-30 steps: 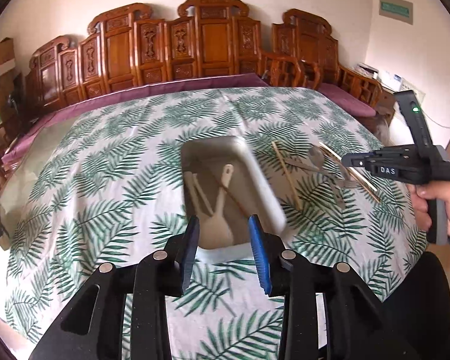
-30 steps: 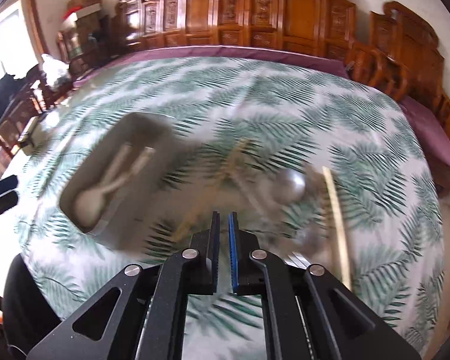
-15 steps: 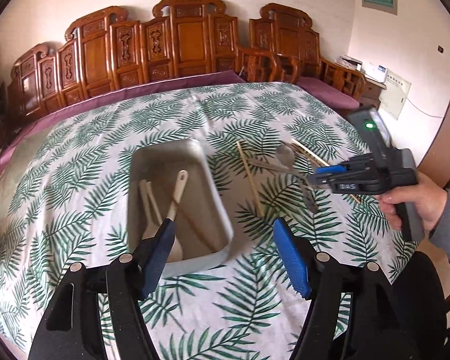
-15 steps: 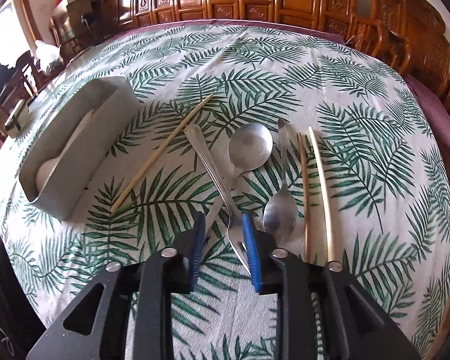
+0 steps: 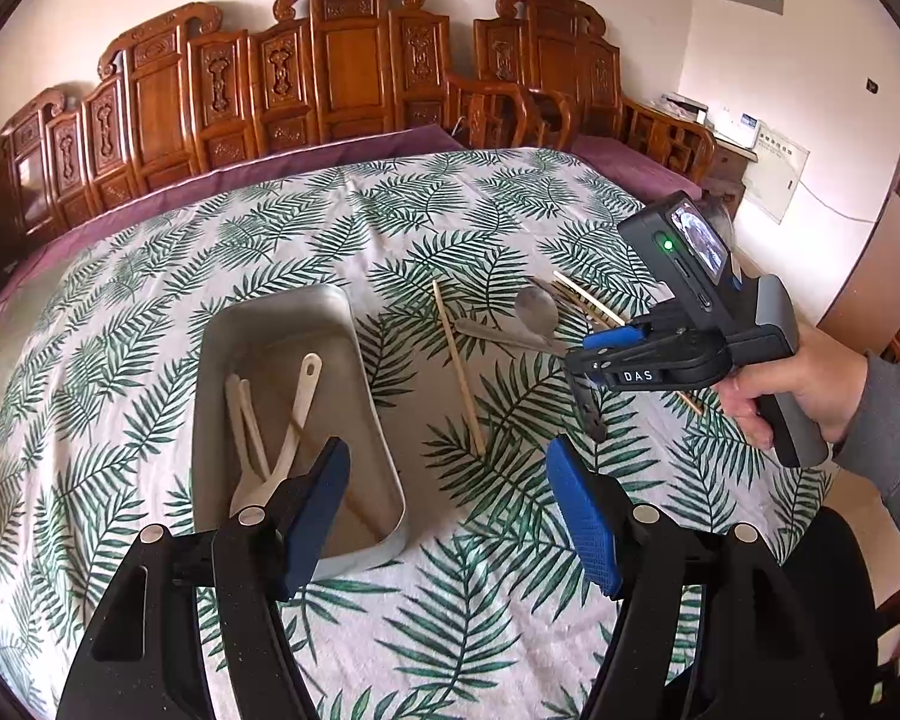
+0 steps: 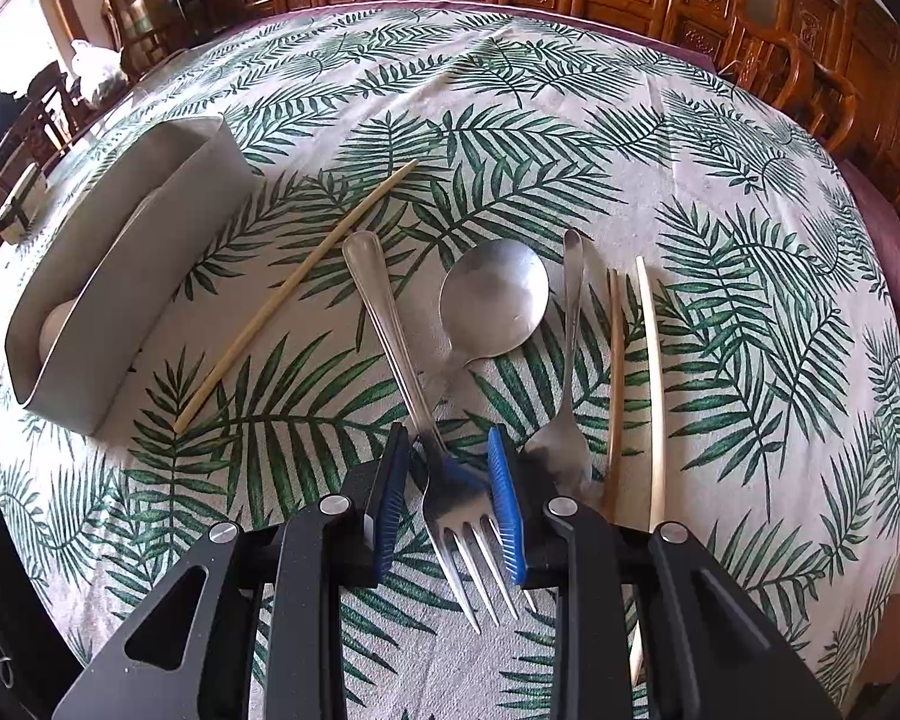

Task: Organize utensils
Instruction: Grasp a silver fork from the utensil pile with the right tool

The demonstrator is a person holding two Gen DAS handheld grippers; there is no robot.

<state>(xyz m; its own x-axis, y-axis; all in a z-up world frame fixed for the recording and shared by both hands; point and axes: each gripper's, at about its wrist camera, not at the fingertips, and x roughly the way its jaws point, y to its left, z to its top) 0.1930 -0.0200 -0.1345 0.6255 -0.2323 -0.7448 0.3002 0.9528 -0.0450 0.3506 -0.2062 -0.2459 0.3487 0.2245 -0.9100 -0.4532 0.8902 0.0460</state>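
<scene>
Counted one silver metal fork (image 6: 417, 414) between parted right gripper (image 6: 447, 450) pads, two metal spoons (image 6: 495, 300), three loose wooden chopsticks (image 6: 294, 288); left gripper (image 5: 447, 468) wide, empty; grey rectangular tray (image 5: 366, 396) contents partly hidden

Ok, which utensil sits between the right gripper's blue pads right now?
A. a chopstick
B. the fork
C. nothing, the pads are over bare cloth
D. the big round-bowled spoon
B: in the right wrist view the fork lies on the cloth with its neck between the pads of the right gripper, tines pointing toward the camera; the pads are not visibly pressing on it.
</scene>
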